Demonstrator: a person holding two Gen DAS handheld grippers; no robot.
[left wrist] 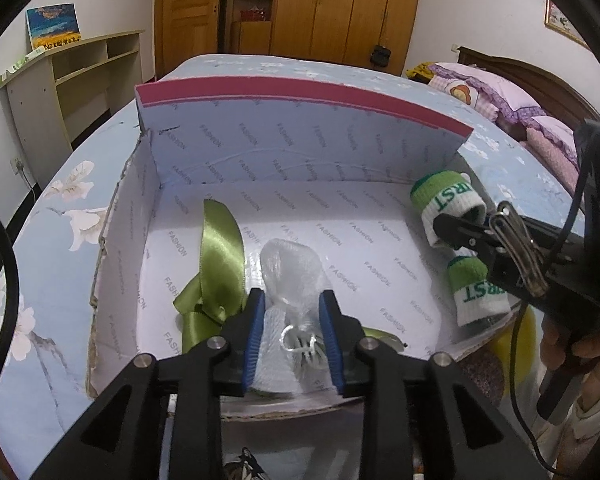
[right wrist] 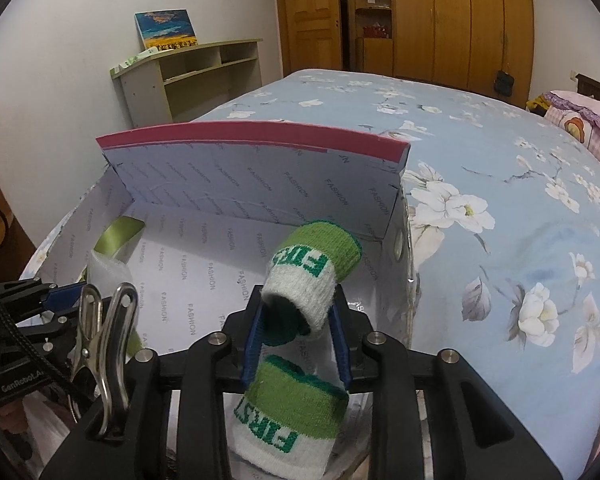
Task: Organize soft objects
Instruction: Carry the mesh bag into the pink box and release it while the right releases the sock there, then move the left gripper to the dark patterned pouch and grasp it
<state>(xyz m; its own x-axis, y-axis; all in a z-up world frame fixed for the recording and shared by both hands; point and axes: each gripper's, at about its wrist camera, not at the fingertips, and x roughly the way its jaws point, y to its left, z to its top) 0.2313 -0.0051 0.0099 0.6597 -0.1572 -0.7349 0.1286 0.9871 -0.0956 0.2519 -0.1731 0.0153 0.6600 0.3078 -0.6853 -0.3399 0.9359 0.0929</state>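
Observation:
An open cardboard box lined with white "FASHION" paper sits on the bed, its red-edged lid standing up at the back. Inside lie a green satin ribbon and a clear mesh bag. My left gripper is open, its blue pads either side of the bag, which rests on the box floor. A green-and-white "FIRST" wristband sits loosely between the tips of my open right gripper at the box's right wall. A second, matching wristband lies just below it in the near right corner.
The bed's blue floral sheet spreads around the box, with pink pillows at the far right. A pale shelf unit stands against the left wall and wooden wardrobes behind. A hand holds the right gripper's handle.

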